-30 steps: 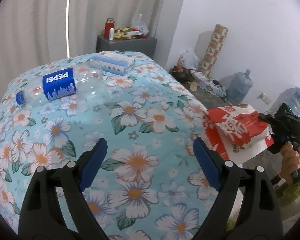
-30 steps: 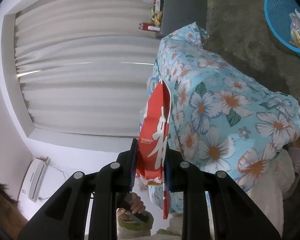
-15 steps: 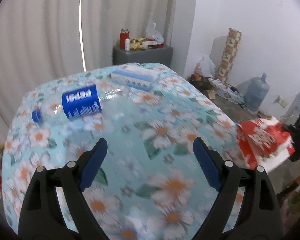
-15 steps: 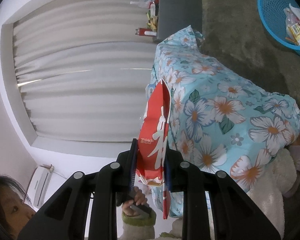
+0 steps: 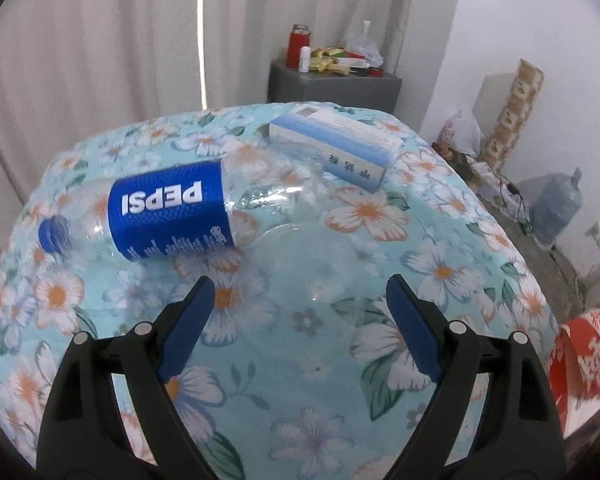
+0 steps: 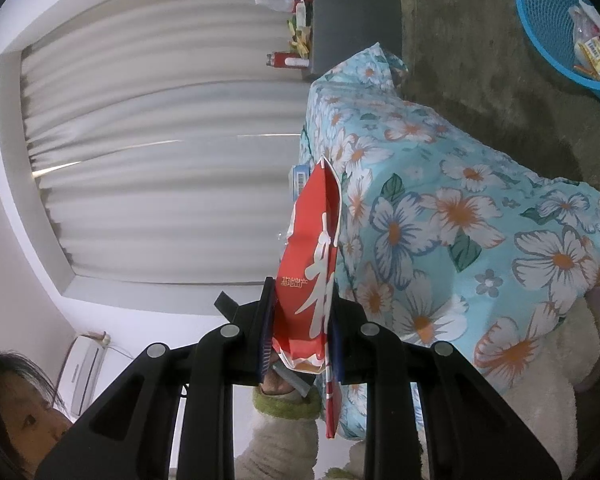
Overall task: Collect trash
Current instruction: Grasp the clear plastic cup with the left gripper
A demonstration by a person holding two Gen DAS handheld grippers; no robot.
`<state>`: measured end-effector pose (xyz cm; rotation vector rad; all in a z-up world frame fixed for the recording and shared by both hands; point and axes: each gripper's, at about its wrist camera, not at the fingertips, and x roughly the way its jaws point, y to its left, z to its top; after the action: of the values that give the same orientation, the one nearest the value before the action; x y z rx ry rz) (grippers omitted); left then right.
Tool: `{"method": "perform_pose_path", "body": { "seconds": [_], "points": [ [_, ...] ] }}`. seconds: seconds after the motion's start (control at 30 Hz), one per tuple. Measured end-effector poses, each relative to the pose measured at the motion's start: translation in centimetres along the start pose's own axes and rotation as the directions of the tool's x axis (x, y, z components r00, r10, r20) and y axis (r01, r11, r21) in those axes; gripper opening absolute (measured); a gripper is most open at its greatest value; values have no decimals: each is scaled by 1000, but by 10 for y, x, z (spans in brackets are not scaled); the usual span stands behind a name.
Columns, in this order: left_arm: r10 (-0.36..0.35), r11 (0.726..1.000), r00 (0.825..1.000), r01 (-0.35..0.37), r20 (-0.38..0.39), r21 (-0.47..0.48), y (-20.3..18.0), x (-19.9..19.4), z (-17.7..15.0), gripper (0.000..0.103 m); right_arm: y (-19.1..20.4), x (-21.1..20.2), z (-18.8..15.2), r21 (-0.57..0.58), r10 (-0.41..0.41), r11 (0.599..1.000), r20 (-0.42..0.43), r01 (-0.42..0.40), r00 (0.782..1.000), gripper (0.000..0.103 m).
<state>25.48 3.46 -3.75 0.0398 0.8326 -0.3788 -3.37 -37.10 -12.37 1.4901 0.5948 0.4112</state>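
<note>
An empty clear Pepsi bottle (image 5: 172,212) with a blue label and blue cap lies on its side on the floral tablecloth (image 5: 440,272). A clear plastic cup or bowl (image 5: 300,272) lies just beyond my open left gripper (image 5: 300,300). A blue-and-white box (image 5: 336,146) lies farther back. My right gripper (image 6: 302,320) is shut on a red-and-white snack bag (image 6: 314,256), held beside the table; the bag also shows at the right edge of the left wrist view (image 5: 584,356).
A blue basket (image 6: 560,28) with trash stands on the floor beyond the table. A grey cabinet (image 5: 332,84) with a red flask and clutter stands by the curtain. A water jug (image 5: 556,208) and bags lie along the right wall.
My left gripper has moved forward over the table toward the Pepsi bottle and clear cup, still open. The right gripper has kept its hold on the red bag and shifted only slightly.
</note>
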Motion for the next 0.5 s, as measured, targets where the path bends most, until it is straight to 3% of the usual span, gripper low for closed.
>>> {"method": "perform_pose_path", "body": {
  "seconds": [0.17, 0.5],
  "points": [
    [-21, 999, 1000, 21, 10, -34, 4, 1, -1, 62, -1, 1, -1, 8, -6, 1000, 3, 6, 1000, 23],
    [-29, 999, 999, 30, 40, -38, 2, -12, -3, 61, -4, -2, -4, 18, 3, 1000, 9, -4, 1000, 23]
  ]
}}
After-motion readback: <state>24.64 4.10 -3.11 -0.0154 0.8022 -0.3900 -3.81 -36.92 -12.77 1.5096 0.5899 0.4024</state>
